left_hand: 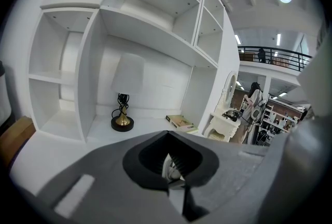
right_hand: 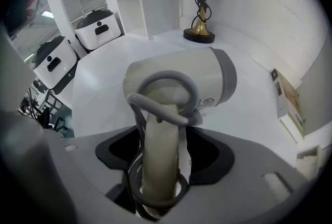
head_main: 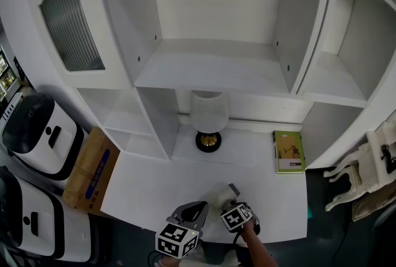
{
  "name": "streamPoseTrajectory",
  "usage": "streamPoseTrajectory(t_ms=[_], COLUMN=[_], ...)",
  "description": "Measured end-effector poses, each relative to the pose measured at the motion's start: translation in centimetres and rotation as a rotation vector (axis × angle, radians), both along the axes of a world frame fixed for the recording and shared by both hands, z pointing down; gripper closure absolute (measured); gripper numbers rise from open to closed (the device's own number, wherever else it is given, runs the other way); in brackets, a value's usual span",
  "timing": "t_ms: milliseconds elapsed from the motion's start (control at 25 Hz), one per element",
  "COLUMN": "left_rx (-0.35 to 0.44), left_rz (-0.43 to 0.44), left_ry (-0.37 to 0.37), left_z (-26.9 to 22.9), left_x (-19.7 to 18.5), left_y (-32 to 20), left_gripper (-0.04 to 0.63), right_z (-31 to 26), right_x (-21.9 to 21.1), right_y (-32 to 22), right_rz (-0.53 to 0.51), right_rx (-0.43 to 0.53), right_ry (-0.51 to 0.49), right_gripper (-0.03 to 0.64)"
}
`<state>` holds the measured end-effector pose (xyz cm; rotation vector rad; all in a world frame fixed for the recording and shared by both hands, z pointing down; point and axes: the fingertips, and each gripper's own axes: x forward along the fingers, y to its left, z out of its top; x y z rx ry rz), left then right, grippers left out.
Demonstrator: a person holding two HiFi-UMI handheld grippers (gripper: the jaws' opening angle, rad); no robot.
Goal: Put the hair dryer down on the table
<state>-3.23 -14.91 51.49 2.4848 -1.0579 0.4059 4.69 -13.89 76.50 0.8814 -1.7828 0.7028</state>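
One hair dryer (right_hand: 207,78) lies on the table (right_hand: 98,83) before the right gripper (right_hand: 158,150), its handle loose between wide jaws. The left gripper (left_hand: 171,166) has its jaws together; one lamp (left_hand: 124,96) and one book (left_hand: 180,122) stand beyond it.

A cream hair dryer (right_hand: 176,80) with a grey nozzle end lies on the white table (right_hand: 98,98), its grey cord looped round the handle.
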Motion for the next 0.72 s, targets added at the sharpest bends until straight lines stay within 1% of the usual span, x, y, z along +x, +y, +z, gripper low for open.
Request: streamPoseTrajectory(t_ms=[160,360,720], left_rx=[-0.003,-0.005,-0.009], left_rz=[0.002,0.002,0.002], left_ry=[0.002,0.003,0.007], left_z=[0.0,0.1,0.2], left_x=[0.1,0.2,0.4], left_y=[0.0,0.1,0.3], left_gripper=[0.595,0.595,0.595], right_z=[0.0,-0.2,-1.2], right_x=[-0.2,-0.2,0.1], right_y=[0.2,0.3,-0.1], right_rz=[-0.015,-0.018,-0.022], right_rx=[-0.001,0.006,0.045], right_ry=[-0.009,-0.024,-0.061], right_gripper=[0.284,0.276,0.264])
